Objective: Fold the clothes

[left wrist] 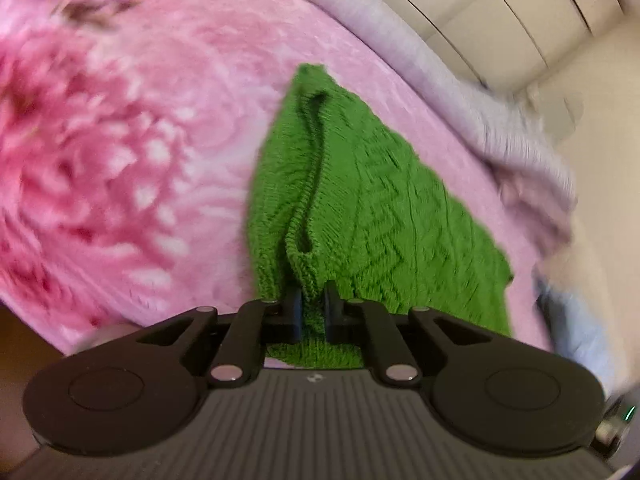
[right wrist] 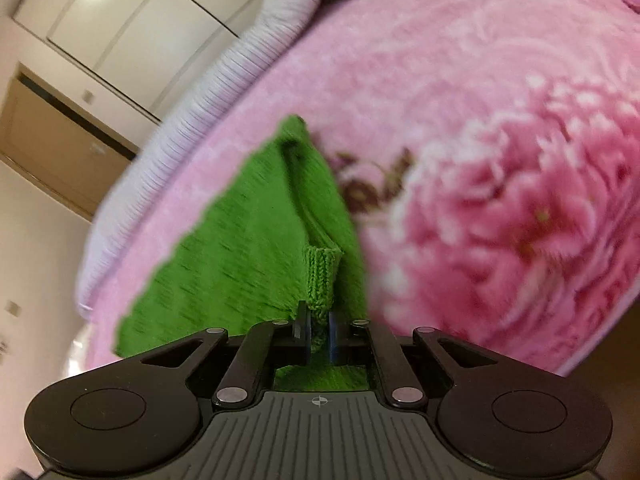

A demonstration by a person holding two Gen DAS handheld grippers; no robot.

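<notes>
green knit garment (left wrist: 372,200) lies on the pink floral blanket (left wrist: 140,140) | your left gripper (left wrist: 312,308) jaws clamped on its edge | your right gripper (right wrist: 318,328) jaws clamped on its ribbed cuff (right wrist: 320,280)

The pink floral blanket (left wrist: 140,128) lies open and flat beside the green knit garment (left wrist: 360,200), while a ridged lilac pillow (right wrist: 208,92) borders its far edge and white cabinet doors (right wrist: 120,28) stand beyond it
</notes>
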